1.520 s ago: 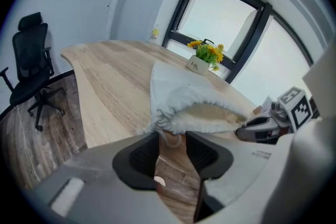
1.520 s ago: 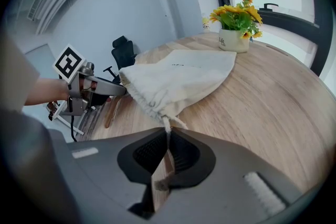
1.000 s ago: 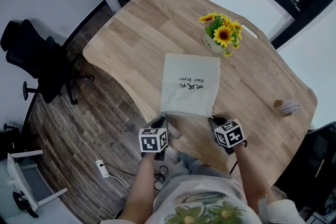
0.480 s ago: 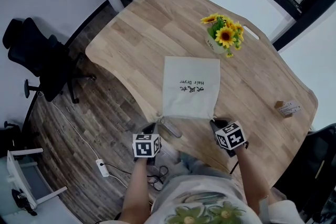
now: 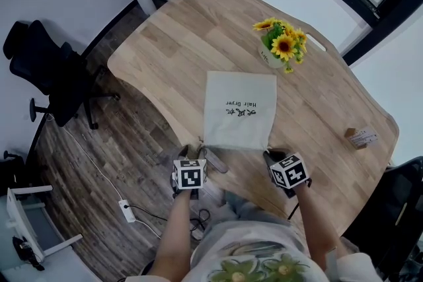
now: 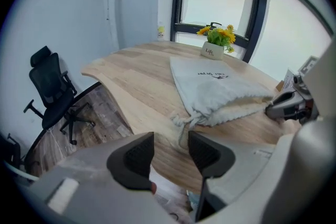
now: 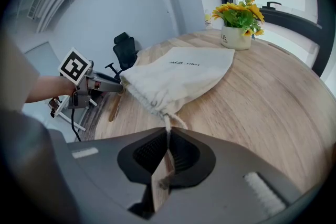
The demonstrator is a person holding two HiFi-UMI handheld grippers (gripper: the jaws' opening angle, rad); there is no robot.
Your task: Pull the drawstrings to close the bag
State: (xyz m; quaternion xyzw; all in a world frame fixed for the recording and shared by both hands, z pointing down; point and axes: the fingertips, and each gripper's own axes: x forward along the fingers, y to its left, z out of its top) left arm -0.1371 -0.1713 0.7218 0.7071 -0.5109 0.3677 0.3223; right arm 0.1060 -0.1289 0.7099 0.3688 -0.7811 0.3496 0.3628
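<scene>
Head view: bag [image 5: 239, 109] is judged partly cinched; one drawstring [image 7: 167, 126] is clamped by right gripper [image 7: 168, 153]; jaws of left gripper [image 6: 171, 148] have just been opened, empty.

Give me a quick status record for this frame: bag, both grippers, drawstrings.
bag: pale cloth, flat on the wooden table, mouth gathered, facing the person
left gripper: open, jaws have just been opening; nothing gripped, left drawstring lies loose on the table just ahead
right gripper: shut on right drawstring
other: sunflower pot beyond the bag
</scene>
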